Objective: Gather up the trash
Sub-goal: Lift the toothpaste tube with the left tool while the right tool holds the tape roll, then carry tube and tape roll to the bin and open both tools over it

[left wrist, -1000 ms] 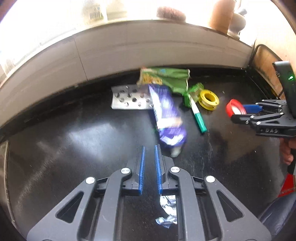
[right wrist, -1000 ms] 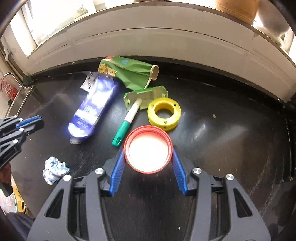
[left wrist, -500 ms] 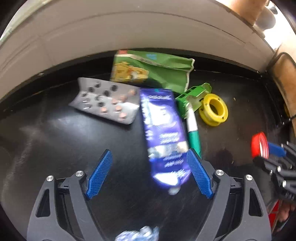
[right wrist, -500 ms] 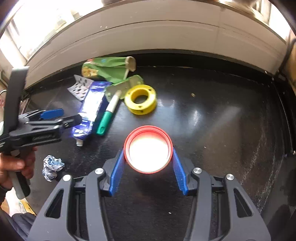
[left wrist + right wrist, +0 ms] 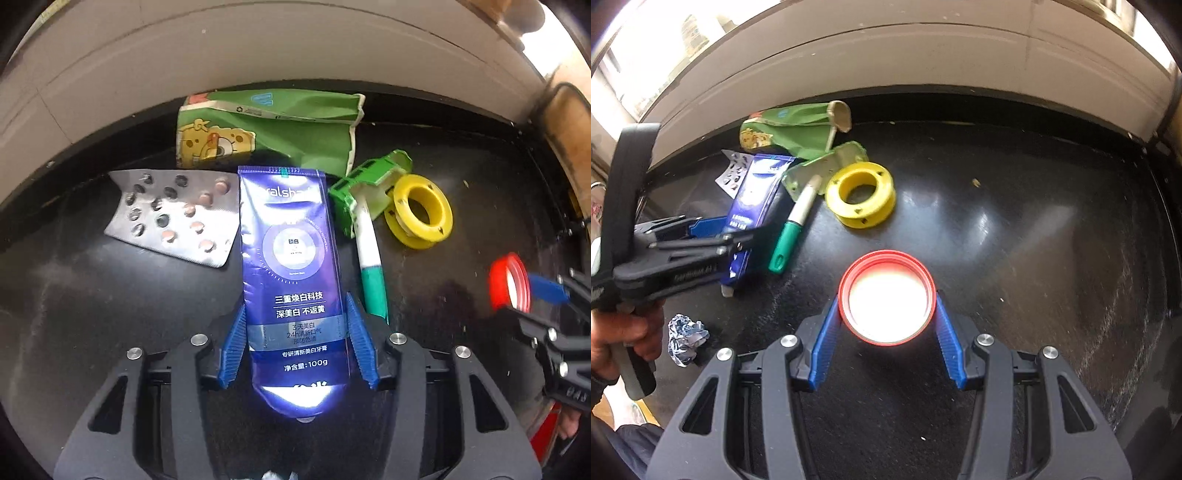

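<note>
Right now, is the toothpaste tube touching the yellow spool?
Apart. The left wrist view shows the toothpaste tube and the yellow spool separated by the green-capped marker and dark countertop.

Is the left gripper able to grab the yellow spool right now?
Probably not yet. The left gripper has just been closing around the blue tube, so its jaws are taken. A green pen also lies between it and the yellow spool.

You are finding open table lying bare to the right of the yellow spool. To its left, the green marker, toothpaste tube, blister pack and green wrapper are crowding together, and the wall is closing off the far edge.
</note>
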{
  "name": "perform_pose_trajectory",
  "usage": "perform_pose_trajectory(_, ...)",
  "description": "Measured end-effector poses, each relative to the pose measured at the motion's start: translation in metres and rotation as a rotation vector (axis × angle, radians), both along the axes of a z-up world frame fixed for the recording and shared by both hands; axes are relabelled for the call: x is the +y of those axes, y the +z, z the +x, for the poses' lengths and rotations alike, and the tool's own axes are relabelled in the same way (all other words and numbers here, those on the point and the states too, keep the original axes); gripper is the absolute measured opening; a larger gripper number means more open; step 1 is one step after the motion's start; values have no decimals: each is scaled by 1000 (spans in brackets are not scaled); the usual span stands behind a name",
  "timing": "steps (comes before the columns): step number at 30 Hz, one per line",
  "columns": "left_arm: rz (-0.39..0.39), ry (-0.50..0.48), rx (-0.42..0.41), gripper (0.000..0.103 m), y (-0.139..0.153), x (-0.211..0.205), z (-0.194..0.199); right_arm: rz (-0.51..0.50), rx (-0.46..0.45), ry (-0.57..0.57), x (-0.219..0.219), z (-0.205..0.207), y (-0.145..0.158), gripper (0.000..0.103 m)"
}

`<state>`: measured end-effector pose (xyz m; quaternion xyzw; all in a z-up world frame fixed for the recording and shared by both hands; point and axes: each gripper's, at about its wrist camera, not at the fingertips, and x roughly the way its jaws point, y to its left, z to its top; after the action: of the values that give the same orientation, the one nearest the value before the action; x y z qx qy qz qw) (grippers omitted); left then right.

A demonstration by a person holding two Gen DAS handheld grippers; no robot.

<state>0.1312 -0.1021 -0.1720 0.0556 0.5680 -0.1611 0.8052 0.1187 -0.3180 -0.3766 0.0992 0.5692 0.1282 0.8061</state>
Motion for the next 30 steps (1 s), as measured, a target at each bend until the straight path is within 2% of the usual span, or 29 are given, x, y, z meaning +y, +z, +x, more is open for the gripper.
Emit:
perform_pose_trajectory(5,-12,4,-25,50,18,18,-21,-9,-32,33,10,0,16,50)
perform_pose_trajectory(11,-27,52,-57,50,43,39,-48,-21,-72,66,19,-11,38,50)
perform_pose_trajectory(19,-6,129,-110,50,62,73,-75,-19,-135,144,48,-16,72,50)
perform_pose_trajectory(26,13,264,-162,50,88,129,-118,17,-185,295,109,-23,103,50)
perform_pose_trajectory(30,23,386,-182,50,99,174,-153,45,-216,443,167,-32,121,50)
